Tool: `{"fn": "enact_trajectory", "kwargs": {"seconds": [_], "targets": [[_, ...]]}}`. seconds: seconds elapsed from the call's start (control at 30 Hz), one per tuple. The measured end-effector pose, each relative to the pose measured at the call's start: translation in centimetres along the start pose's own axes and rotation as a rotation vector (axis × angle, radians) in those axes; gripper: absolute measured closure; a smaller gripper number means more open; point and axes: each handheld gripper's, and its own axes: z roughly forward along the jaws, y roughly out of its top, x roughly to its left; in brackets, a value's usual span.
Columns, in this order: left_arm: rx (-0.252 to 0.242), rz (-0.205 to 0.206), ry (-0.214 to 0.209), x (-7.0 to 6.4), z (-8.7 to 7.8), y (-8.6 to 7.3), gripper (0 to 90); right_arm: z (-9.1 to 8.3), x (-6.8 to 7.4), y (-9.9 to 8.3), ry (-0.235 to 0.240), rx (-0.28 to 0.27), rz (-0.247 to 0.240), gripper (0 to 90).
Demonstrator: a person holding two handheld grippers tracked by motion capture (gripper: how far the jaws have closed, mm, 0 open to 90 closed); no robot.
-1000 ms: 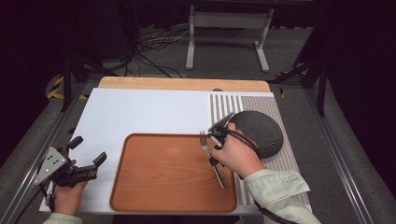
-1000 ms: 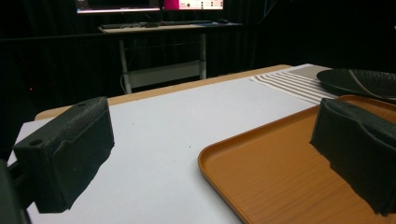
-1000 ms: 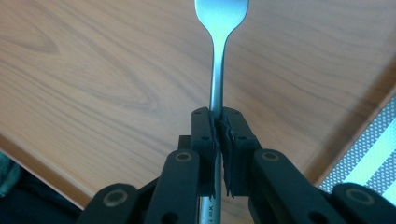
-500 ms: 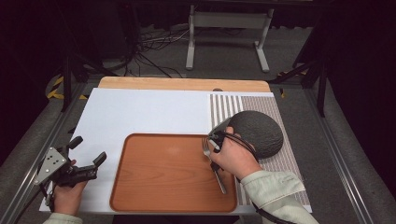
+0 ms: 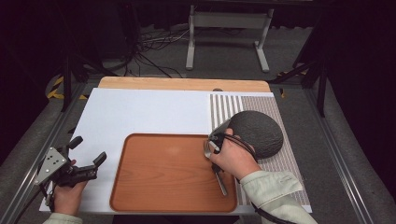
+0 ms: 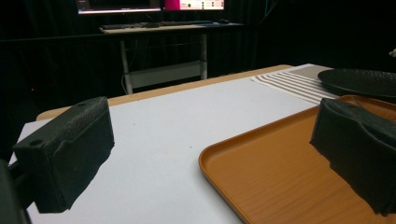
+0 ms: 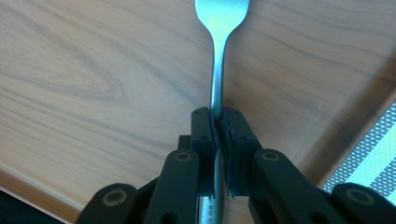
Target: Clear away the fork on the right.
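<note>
The right gripper (image 7: 218, 122) has its jaws clamped on the neck of a metal fork (image 7: 217, 56), which lies over the wooden tray (image 5: 159, 182) near the tray's right edge. The tray sits at the desk's front edge. A dark round plate (image 5: 259, 133) rests on the striped placemat (image 5: 229, 106) beside it. The left gripper (image 5: 88, 169), jaws apart and empty, hovers at the desk's front left corner.

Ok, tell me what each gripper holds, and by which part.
The right gripper clamps the fork by its handle, just below the neck. The left gripper is open, holding nothing.
</note>
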Motion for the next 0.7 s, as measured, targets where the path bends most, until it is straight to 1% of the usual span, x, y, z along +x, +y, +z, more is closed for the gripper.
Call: {"fn": "enact_trajectory", "kwargs": {"seconds": [0.2, 0.3, 0.4, 0.43, 0.53, 0.6, 0.7], "targets": [[0.000, 0.001, -0.001, 0.0, 0.0, 0.0, 0.2, 0.2, -0.1, 0.0, -0.003, 0.001, -0.004, 84.7], [0.000, 0.001, -0.001, 0.0, 0.0, 0.0, 0.2, 0.3, -0.1, 0.0, -0.004, 0.006, 0.002, 84.6], [0.000, 0.000, -0.001, 0.0, 0.0, 0.0, 0.2, 0.3, -0.2, 0.0, -0.008, 0.001, -0.005, 83.2], [-0.001, 0.000, -0.001, 0.0, 0.0, 0.0, 0.2, 0.3, -0.2, 0.0, -0.010, -0.005, -0.011, 80.4], [-0.001, 0.000, 0.000, 0.0, 0.0, 0.0, 0.2, 0.0, -0.3, -0.1, -0.018, -0.020, -0.019, 78.6], [-0.001, 0.000, 0.000, 0.0, 0.0, 0.0, 0.2, -0.3, -0.4, -0.1, -0.015, -0.035, -0.024, 77.7], [-0.002, -0.001, 0.000, 0.0, 0.0, 0.0, 0.2, -0.9, -0.4, -0.3, -0.010, -0.061, -0.035, 73.9]]}}
